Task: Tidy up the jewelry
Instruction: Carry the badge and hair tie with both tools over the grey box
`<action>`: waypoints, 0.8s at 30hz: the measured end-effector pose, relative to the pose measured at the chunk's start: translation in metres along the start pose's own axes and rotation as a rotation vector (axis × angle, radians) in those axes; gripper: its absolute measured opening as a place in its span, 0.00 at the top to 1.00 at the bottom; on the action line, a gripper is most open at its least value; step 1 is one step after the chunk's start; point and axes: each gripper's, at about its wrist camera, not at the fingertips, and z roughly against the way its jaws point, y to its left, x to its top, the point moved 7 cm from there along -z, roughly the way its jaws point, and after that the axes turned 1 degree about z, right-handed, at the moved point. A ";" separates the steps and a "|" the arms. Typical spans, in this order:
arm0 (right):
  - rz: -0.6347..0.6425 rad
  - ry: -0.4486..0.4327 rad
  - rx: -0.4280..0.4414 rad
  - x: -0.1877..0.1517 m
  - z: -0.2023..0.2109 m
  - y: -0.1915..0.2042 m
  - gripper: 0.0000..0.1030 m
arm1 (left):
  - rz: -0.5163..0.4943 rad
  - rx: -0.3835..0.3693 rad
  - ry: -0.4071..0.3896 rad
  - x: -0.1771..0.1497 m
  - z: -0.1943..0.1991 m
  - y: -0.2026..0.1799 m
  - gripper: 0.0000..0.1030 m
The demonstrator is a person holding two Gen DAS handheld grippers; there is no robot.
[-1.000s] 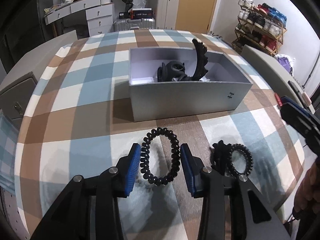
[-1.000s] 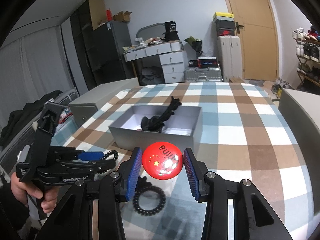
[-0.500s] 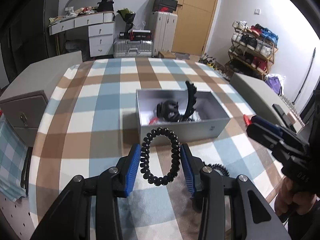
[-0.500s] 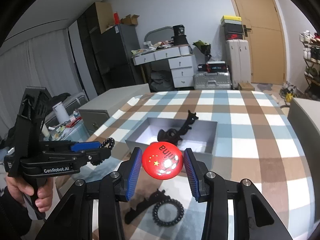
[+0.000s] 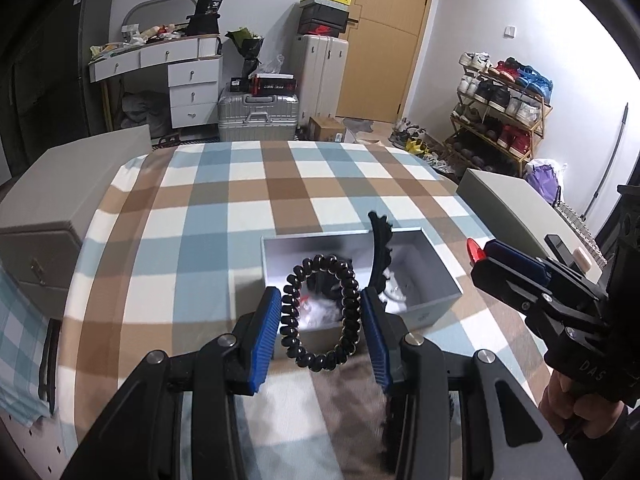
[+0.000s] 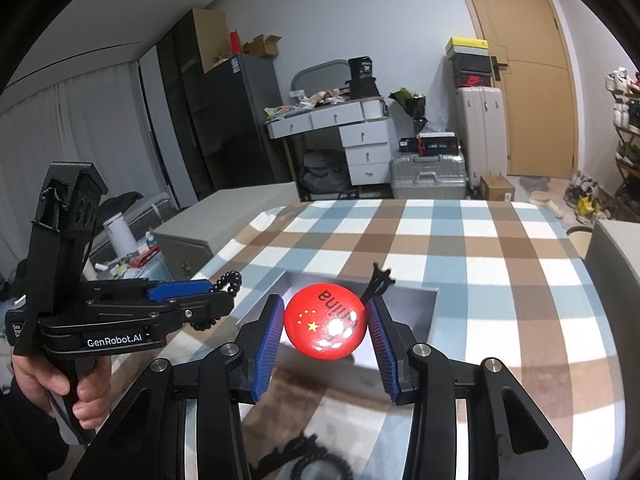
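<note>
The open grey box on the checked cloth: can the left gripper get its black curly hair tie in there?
Probably yes. The left gripper holds the black spiral hair tie just before the open grey box, nothing between.

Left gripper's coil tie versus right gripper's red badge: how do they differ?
The coil tie is a black open ring of spiral beads you can see through; the red badge is a solid glossy disc printed with stars and lettering. The tie stands as a hoop between the left gripper pads; the badge fills the gap in the right gripper. Both are held above the grey box.
</note>
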 end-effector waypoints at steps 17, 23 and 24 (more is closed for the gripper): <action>0.024 0.070 -0.024 0.001 -0.044 -0.032 0.59 | 0.003 -0.046 0.072 0.014 -0.054 -0.016 0.66; 0.021 0.102 -0.036 -0.005 -0.056 -0.041 0.59 | 0.020 -0.058 0.086 0.014 -0.063 -0.015 0.66; 0.021 0.106 -0.037 -0.005 -0.057 -0.041 0.59 | 0.021 -0.060 0.089 0.014 -0.064 -0.015 0.66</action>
